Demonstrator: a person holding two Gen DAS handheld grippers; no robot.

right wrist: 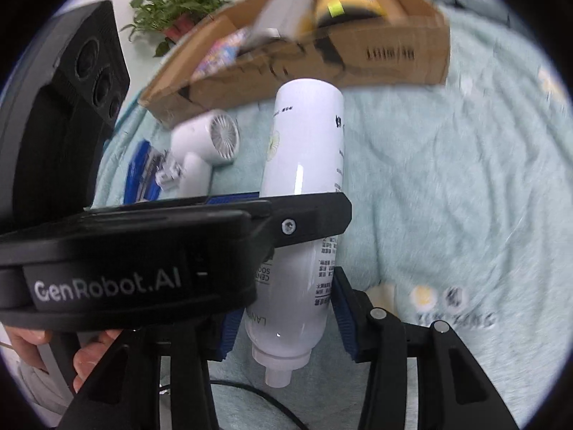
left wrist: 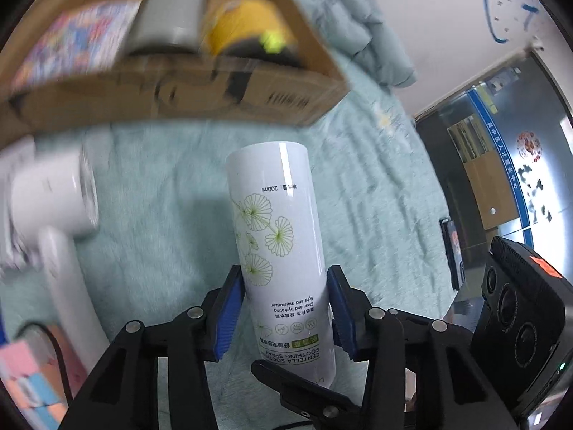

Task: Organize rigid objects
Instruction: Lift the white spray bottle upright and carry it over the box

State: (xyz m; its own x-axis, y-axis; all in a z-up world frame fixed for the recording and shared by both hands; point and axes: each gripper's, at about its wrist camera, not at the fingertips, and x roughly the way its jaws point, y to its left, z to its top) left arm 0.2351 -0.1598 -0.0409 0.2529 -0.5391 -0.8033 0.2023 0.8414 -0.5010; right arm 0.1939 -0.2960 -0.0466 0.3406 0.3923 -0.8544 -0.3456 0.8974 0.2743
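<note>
Spray bottle [left wrist: 275, 247], held off the bedspread [left wrist: 376, 186] near the cardboard box [left wrist: 179, 96], is clamped by left gripper [left wrist: 284, 308] and right gripper [right wrist: 286, 319]; judged stiff, light, glossy-slippery, best gripped mid-body

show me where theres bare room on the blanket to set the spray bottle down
Bare blanket lies right of the spray bottle, below the cardboard box. Crowded: the box already holds items, and left of the bottle lie the white hair dryer and blue packet.
</note>
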